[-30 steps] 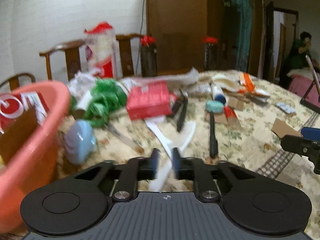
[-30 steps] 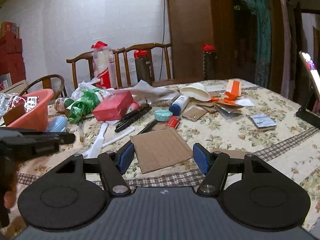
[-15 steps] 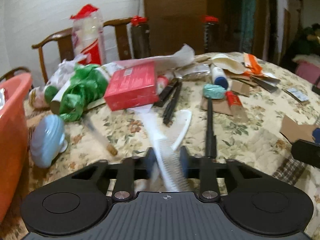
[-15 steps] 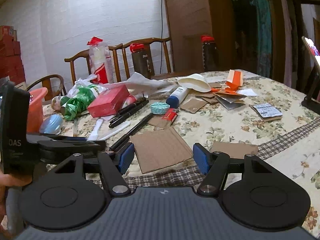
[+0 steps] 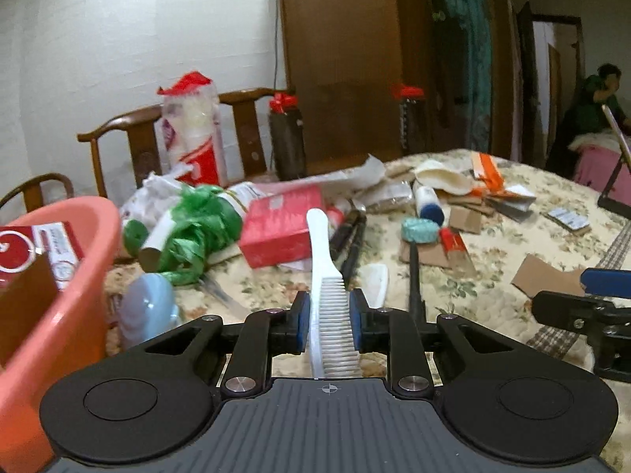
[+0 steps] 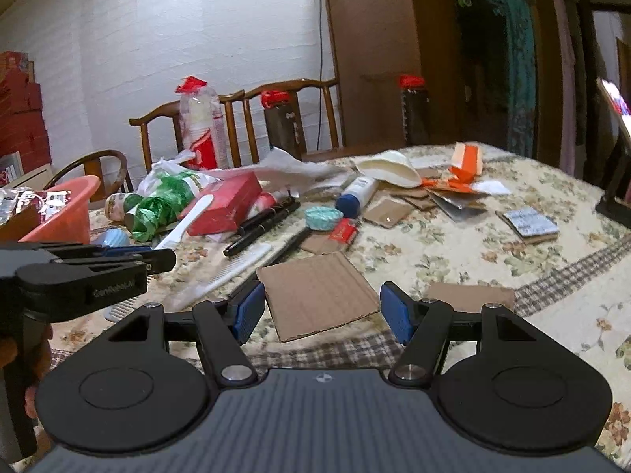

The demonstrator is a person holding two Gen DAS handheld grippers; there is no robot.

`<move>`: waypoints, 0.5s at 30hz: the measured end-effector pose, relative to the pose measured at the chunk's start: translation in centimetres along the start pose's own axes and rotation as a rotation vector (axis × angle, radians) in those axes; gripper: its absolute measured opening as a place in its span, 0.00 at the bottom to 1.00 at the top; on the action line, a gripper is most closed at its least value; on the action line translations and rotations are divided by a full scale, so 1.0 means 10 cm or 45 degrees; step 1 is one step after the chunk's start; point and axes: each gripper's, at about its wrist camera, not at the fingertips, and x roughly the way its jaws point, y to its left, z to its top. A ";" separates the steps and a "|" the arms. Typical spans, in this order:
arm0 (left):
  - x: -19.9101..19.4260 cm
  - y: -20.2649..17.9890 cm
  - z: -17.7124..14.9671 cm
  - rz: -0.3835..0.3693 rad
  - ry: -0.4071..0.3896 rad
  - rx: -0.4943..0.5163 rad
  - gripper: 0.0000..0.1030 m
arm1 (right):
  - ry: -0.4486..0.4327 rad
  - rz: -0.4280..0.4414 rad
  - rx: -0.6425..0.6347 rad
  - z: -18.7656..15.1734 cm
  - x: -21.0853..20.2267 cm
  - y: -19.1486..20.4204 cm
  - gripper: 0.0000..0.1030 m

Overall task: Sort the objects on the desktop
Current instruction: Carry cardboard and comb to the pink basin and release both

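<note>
The table (image 5: 493, 244), covered by a floral cloth, fills the middle band of both views and carries scattered clutter. A salmon-pink basin (image 5: 79, 276) occupies the lower left of the left wrist view; it holds a red-and-white carton and a brown box. In the right wrist view the same basin (image 6: 67, 213) sits at the left edge, mid-height.

The left gripper (image 5: 326, 325) appears at bottom centre of its own view, and in the right wrist view it enters from the left edge (image 6: 118, 260). Its fingers are closed narrow on a white comb (image 5: 329, 303), gripping the toothed section. The comb handle points up and away, overlapping a red box (image 5: 280, 224) in the frame. The comb is raised off the table; in the right wrist view its handle (image 6: 189, 216) angles toward upper right.

The right gripper (image 6: 322, 311) occupies the bottom centre of its view. Its fingers are spread wide and hold nothing. A flat cardboard sheet (image 6: 315, 291) lies on the cloth between and beyond the fingertips.

A second white comb (image 6: 232, 270) lies on the table left of the cardboard. A green plastic bundle (image 5: 193, 224) rests left of the red box. A teal round object (image 5: 420, 229) lies right of centre.
</note>
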 end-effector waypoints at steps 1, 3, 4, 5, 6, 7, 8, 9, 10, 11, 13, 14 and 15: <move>-0.04 0.02 0.01 0.007 -0.009 -0.004 0.17 | -0.003 0.002 -0.005 0.02 -0.01 0.03 0.67; -0.11 0.07 0.02 0.020 -0.024 -0.013 0.17 | -0.007 -0.003 -0.024 0.05 -0.01 0.11 0.67; -0.15 0.10 0.02 0.023 -0.030 -0.022 0.17 | -0.011 -0.011 -0.034 0.07 -0.01 0.14 0.67; -0.19 0.13 0.03 0.029 -0.037 -0.030 0.17 | -0.017 -0.022 -0.051 0.09 -0.01 0.19 0.67; -0.23 0.16 0.03 0.036 -0.044 -0.036 0.17 | -0.021 -0.033 -0.068 0.10 -0.02 0.24 0.67; -0.26 0.20 0.04 0.040 -0.050 -0.045 0.17 | -0.026 -0.042 -0.084 0.12 -0.02 0.29 0.67; -0.30 0.23 0.05 0.044 -0.057 -0.051 0.17 | -0.032 -0.044 -0.098 0.14 -0.03 0.35 0.67; -0.34 0.26 0.05 0.048 -0.064 -0.057 0.17 | -0.036 -0.044 -0.109 0.16 -0.04 0.41 0.67; -0.39 0.30 0.06 0.051 -0.073 -0.063 0.17 | -0.040 -0.045 -0.118 0.18 -0.05 0.46 0.67; -0.43 0.33 0.07 0.056 -0.083 -0.067 0.17 | -0.049 -0.044 -0.131 0.21 -0.07 0.52 0.67; -0.52 0.40 0.10 0.069 -0.101 -0.073 0.17 | -0.060 -0.039 -0.150 0.25 -0.09 0.62 0.67; -0.57 0.44 0.12 0.074 -0.110 -0.077 0.17 | -0.068 -0.037 -0.162 0.27 -0.11 0.68 0.67; -0.61 0.48 0.15 0.082 -0.121 -0.080 0.17 | -0.074 -0.034 -0.177 0.30 -0.12 0.75 0.67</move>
